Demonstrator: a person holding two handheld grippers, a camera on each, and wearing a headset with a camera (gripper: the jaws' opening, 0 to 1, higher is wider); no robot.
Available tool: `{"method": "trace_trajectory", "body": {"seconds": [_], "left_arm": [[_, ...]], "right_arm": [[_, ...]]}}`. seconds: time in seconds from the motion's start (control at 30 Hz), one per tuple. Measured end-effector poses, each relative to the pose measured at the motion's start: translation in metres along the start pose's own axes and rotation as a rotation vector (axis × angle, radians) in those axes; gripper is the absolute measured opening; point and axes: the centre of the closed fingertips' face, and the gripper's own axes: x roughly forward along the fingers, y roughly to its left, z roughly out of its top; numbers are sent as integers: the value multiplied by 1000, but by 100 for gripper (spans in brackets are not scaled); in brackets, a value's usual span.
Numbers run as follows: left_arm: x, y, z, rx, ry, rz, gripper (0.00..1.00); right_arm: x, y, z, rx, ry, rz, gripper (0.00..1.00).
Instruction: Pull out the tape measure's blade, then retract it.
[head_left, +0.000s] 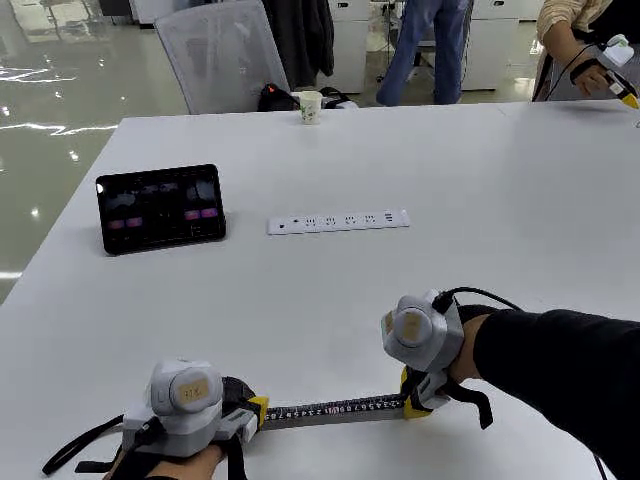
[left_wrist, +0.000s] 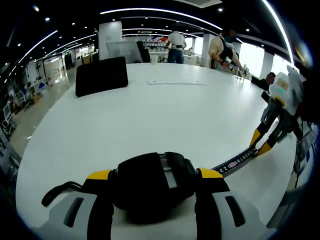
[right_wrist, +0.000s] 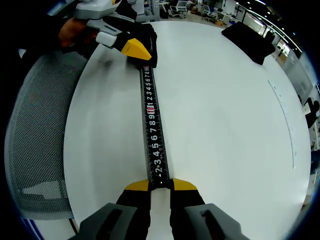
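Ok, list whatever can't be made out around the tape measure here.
- End hook of the blade: right gripper view, hidden between the right tongs.
- Sides of the tape measure case: left gripper view, covered by the left tongs.
- Blade numbers: head view, too small.
- Tablet screen: head view, blurred.

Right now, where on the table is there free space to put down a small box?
The widest bare patch is the table right of the power strip, up to the far edge. Another lies between the tablet, the power strip and the blade. The near edge is crowded: the left gripper holds the tape measure, the right gripper holds the blade's end.
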Motion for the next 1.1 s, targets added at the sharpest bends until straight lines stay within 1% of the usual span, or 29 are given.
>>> {"method": "trace_trajectory", "body": {"seconds": [0.17, 0.23, 0.43, 0.93, 1.1], "left_arm": [[0, 0, 0, -1, 1, 0, 61], [0, 0, 0, -1, 1, 1, 61], [0, 0, -1, -1, -1, 1, 61], [0, 0, 0, 1, -2, 0, 61], [-1, 0, -1, 1, 0, 0, 61]], "right_arm": [[0, 1, 2, 3, 6, -4, 11], [0, 1, 3, 16, 6, -6, 11], [2, 0, 3, 7, 18, -6, 11], [3, 0, 8, -1, 20, -4, 11], [3, 1, 11, -4, 13, -2, 11]]}}
